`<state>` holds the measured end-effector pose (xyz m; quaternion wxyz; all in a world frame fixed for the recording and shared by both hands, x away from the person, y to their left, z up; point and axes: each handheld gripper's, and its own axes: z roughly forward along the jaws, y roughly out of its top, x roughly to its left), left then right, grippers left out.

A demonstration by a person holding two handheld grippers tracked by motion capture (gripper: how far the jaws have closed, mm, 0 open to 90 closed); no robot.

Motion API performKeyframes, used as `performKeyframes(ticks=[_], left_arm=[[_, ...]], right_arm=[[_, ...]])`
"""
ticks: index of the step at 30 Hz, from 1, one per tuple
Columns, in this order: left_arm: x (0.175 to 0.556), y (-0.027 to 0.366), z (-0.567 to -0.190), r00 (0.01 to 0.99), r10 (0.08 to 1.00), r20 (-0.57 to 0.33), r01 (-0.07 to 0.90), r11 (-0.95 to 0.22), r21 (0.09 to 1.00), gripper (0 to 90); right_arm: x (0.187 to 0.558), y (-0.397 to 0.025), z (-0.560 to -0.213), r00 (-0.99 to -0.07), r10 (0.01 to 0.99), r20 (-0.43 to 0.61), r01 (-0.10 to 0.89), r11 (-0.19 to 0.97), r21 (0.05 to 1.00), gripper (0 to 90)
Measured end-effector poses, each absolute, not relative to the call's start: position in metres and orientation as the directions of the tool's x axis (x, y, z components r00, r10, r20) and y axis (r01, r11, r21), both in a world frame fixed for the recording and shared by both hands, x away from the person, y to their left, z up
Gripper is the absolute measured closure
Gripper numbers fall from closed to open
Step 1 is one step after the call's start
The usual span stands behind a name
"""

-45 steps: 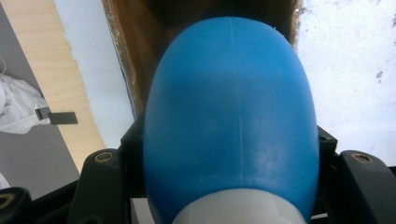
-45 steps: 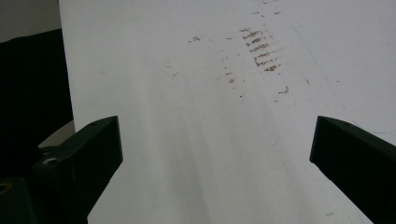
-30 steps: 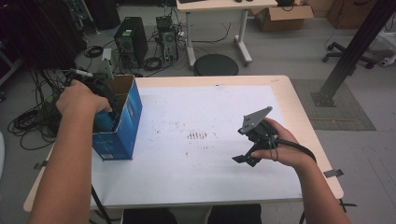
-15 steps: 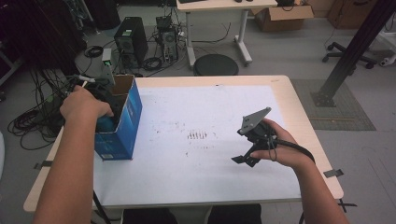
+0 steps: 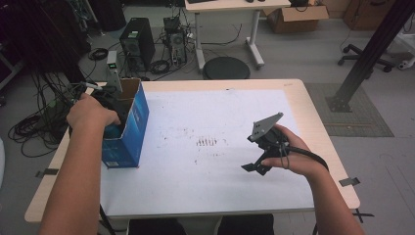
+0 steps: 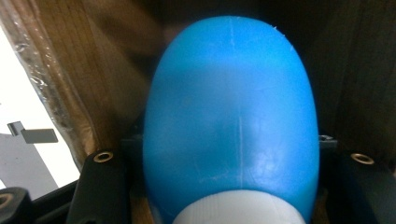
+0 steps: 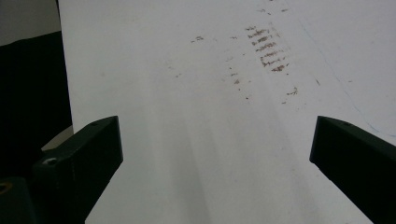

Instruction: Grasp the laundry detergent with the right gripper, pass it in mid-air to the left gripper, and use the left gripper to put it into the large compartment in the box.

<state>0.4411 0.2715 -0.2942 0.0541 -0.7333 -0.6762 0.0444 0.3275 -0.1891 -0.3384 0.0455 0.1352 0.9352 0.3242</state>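
A light wooden desk with rounded corners carries a white sheet marked with brown smudges. Beyond it lies grey floor, with a round black stool, a black computer tower, tangled black cables, a white-legged table, a cardboard box and a dark diagonal metal post over a grey mat.

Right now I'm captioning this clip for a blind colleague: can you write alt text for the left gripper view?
A smooth blue egg-shaped object with a white base sits between the black jaws of the left hand-held gripper, very close to the camera. Brown cardboard walls of a box rise around it, and a strip of white table surface shows at the left edge.
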Motion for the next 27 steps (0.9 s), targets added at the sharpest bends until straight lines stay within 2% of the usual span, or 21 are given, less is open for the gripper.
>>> performKeyframes(ticks=[27], left_arm=[[0.4382, 0.2752, -0.2944, 0.07, 0.997, -0.016, 0.991, -0.071, -0.111, 37.7]], right_arm=[[0.3278, -0.19, -0.3415, -0.959, 0.284, 0.008, 0.228, 0.751, 0.619, 2.6]])
